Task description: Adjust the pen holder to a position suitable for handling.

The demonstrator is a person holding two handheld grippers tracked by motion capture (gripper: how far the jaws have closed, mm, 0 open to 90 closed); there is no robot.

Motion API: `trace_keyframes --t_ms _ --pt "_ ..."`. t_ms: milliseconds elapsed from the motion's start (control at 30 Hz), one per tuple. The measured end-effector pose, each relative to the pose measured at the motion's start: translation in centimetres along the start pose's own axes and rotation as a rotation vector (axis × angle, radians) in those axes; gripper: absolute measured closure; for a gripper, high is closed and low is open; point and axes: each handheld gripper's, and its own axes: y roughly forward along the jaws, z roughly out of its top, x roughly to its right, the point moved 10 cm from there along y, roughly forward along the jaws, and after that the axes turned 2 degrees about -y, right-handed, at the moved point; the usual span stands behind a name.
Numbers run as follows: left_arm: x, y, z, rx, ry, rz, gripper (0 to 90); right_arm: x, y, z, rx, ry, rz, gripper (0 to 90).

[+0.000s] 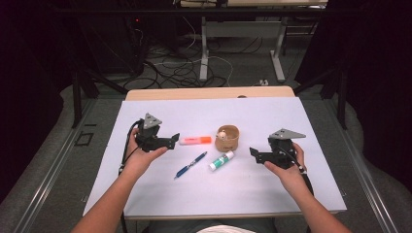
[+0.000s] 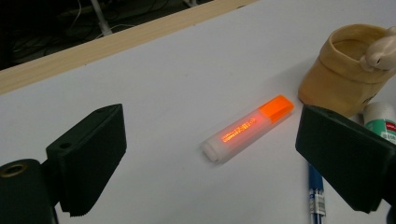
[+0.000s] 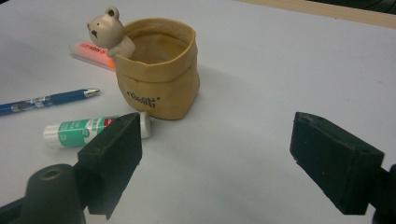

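Both grippers hover wide open and empty: the left gripper (image 1: 172,138) left of the bear pen pot (image 1: 227,137), facing the orange highlighter (image 1: 195,140) lying just left of it; the right gripper (image 1: 253,153) right of the pot, whose near side the glue stick (image 1: 221,160) touches.

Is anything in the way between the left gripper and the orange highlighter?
Nothing visible. The left gripper is open, and only bare white table lies between it and the orange highlighter.

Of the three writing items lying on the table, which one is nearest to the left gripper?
The orange highlighter: it lies just beyond the left gripper, while the blue pen and glue stick lie farther away.
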Motion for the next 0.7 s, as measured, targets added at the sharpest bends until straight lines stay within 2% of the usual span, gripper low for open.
trace_keyframes --t_ms 100,200,267,367,433,467,500,600,633,700 --pt "0.8 0.5 1.2 0.014 0.021 -0.016 12.3 0.3 -0.1 -0.4 0.002 -0.013 -0.007 16.1" --pt "1.5 1.0 2.2 0.017 0.063 -0.034 16.3 0.6 -0.3 -0.6 0.008 -0.01 -0.013 16.1" --pt "1.9 1.4 2.4 -0.008 0.115 -0.053 16.3 0.7 -0.4 -0.7 0.014 -0.009 -0.011 16.1" --pt "2.2 2.3 2.7 -0.023 0.205 -0.031 16.9 1.1 -0.6 -0.7 0.023 0.011 -0.016 16.0" --pt "2.6 2.8 2.7 -0.045 0.225 -0.049 17.9 1.2 -0.8 -0.6 0.03 0.018 -0.01 16.0" --pt "2.6 3.0 2.6 -0.055 0.233 -0.051 19.0 1.4 -0.8 -0.6 0.033 0.017 -0.015 16.0" --pt "2.5 3.3 2.7 -0.058 0.26 -0.047 20.3 1.4 -0.9 -0.6 0.035 0.026 -0.018 16.0" --pt "2.7 4.0 2.8 -0.082 0.292 -0.069 24.2 1.6 -0.8 -1.0 0.024 0.033 -0.018 16.0" --pt "2.7 4.3 2.8 -0.082 0.299 -0.065 26.4 1.7 -0.8 -1.0 0.024 0.028 -0.019 16.0" --pt "2.7 4.5 2.8 -0.113 0.333 -0.082 27.7 1.8 -0.8 -1.1 0.023 0.033 -0.018 16.0"
